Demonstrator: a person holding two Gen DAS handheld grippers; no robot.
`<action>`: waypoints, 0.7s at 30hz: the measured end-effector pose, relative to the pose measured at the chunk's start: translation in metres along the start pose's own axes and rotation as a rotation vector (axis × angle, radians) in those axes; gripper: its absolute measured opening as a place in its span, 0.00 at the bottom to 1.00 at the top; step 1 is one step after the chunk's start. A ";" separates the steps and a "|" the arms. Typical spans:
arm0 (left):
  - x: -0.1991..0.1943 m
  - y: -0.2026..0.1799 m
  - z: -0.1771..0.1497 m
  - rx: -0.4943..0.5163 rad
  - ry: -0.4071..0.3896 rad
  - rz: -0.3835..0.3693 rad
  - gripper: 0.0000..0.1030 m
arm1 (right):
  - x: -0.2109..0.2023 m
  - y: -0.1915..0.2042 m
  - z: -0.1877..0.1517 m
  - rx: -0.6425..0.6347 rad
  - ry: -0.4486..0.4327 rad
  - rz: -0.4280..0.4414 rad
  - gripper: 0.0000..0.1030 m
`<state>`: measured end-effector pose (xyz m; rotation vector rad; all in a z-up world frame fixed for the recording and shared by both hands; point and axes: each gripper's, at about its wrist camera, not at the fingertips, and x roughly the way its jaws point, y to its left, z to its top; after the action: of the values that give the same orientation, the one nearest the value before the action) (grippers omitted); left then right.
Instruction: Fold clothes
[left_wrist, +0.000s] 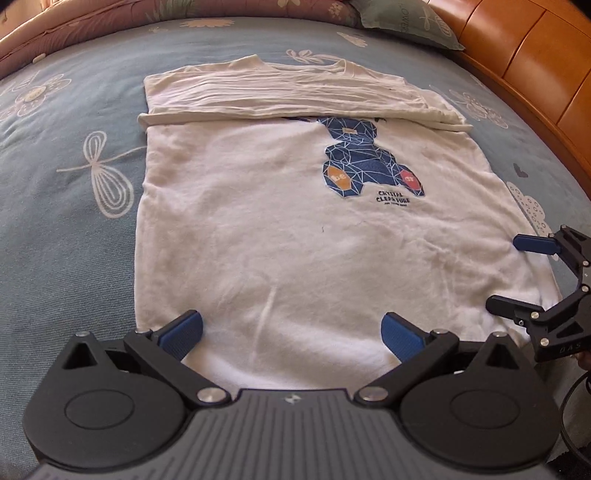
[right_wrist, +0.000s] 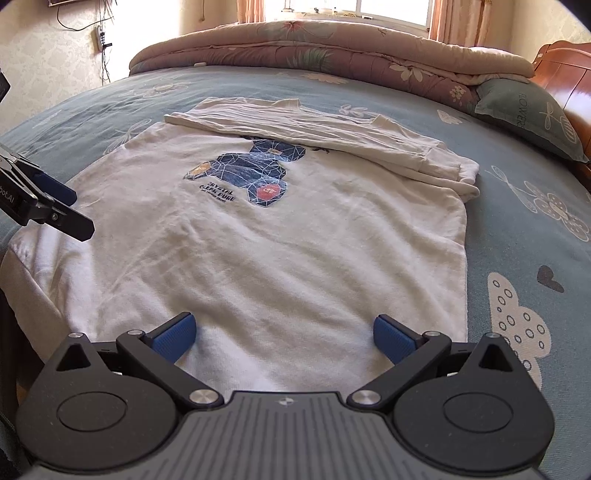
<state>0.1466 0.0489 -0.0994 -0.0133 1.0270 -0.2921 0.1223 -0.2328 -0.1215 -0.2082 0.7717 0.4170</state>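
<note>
White sweatshirt (left_wrist: 280, 236) flat on blue floral bed sheet (left_wrist: 62, 206), both claws spread wide, holding nothing

Left wrist view: left gripper (left_wrist: 291, 332) jaws wide apart over the near hem of the sweatshirt, nothing between the blue pads (left_wrist: 184, 332); blue bear print (left_wrist: 365, 162) faces up, sleeves folded (left_wrist: 280, 99) across the chest at the far end; right gripper (left_wrist: 517, 280) enters at the right edge, jaws apart at the garment's right side; orange wooden headboard (left_wrist: 524, 55) far right, green pillow (left_wrist: 402, 22) at top. Right wrist view: right gripper (right_wrist: 284, 336) jaws likewise spread over the hem near the right corner, empty; only here a rolled pink quilt (right_wrist: 332, 51) along the far bed edge, window (right_wrist: 391, 7) with curtains, wallpapered wall (right_wrist: 48, 66) with hanging cables; left gripper (right_wrist: 55, 206) shows at the left edge, fingers parted over the sweatshirt's left side
</note>
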 end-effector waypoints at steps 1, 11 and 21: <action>-0.002 0.002 0.001 -0.013 0.006 -0.007 0.99 | 0.000 0.000 0.000 0.000 -0.001 0.000 1.00; 0.002 0.032 0.085 -0.052 -0.105 -0.091 0.99 | 0.000 0.000 0.000 0.000 -0.003 0.000 1.00; 0.062 0.084 0.126 -0.192 -0.122 -0.087 0.99 | 0.001 0.000 0.000 -0.001 0.001 0.002 1.00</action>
<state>0.3022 0.0983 -0.0987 -0.2470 0.9313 -0.2675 0.1231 -0.2324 -0.1217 -0.2085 0.7723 0.4195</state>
